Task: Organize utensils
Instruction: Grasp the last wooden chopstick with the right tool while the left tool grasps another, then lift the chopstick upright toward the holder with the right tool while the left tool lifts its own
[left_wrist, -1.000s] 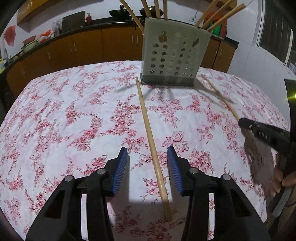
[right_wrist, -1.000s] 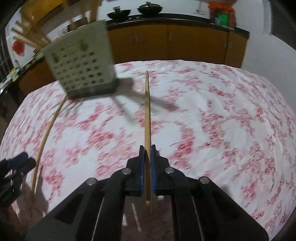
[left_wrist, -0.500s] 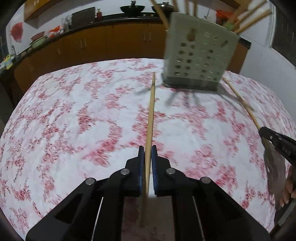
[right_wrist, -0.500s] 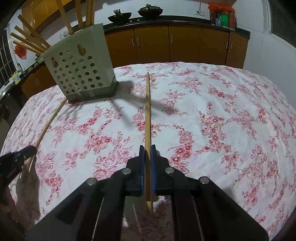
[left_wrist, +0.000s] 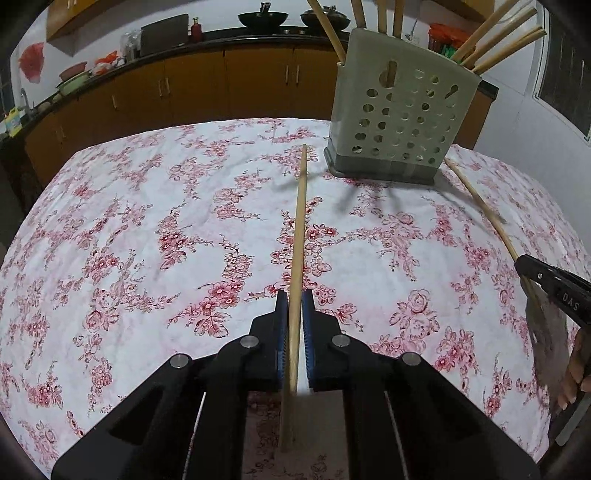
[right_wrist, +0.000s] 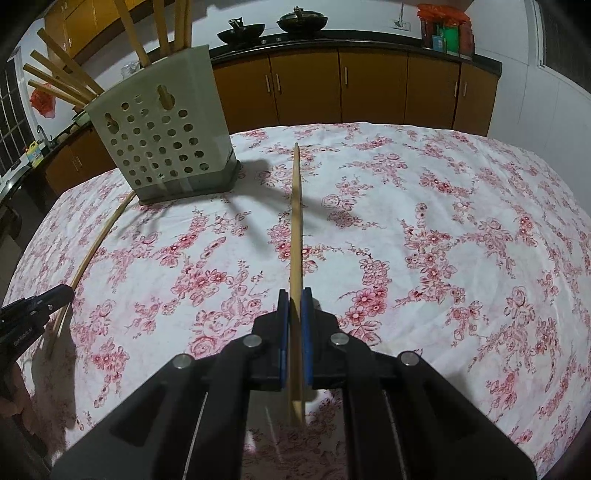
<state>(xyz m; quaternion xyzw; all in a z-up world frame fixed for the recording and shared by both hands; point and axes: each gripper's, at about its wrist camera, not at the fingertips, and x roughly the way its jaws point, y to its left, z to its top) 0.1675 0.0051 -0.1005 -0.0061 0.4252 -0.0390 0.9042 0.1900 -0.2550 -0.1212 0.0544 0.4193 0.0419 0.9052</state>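
Observation:
A pale perforated utensil holder (left_wrist: 400, 118) stands at the far side of the floral tablecloth, with several wooden chopsticks sticking out of its top. It also shows in the right wrist view (right_wrist: 166, 133). My left gripper (left_wrist: 294, 306) is shut on a wooden chopstick (left_wrist: 299, 229) that points toward the holder. My right gripper (right_wrist: 294, 306) is shut on a second chopstick (right_wrist: 296, 221), held just above the cloth. Each gripper shows at the edge of the other's view, the right one (left_wrist: 546, 284) and the left one (right_wrist: 33, 314).
The table with the red floral cloth (left_wrist: 147, 240) fills both views. Brown kitchen cabinets (left_wrist: 192, 88) with woks on a dark counter run behind it. A white wall and a window (left_wrist: 565, 74) lie to the right.
My left gripper has closed on the chopstick that lay between its open fingers and swung left of the holder. My right gripper stays shut on its chopstick, barely moved.

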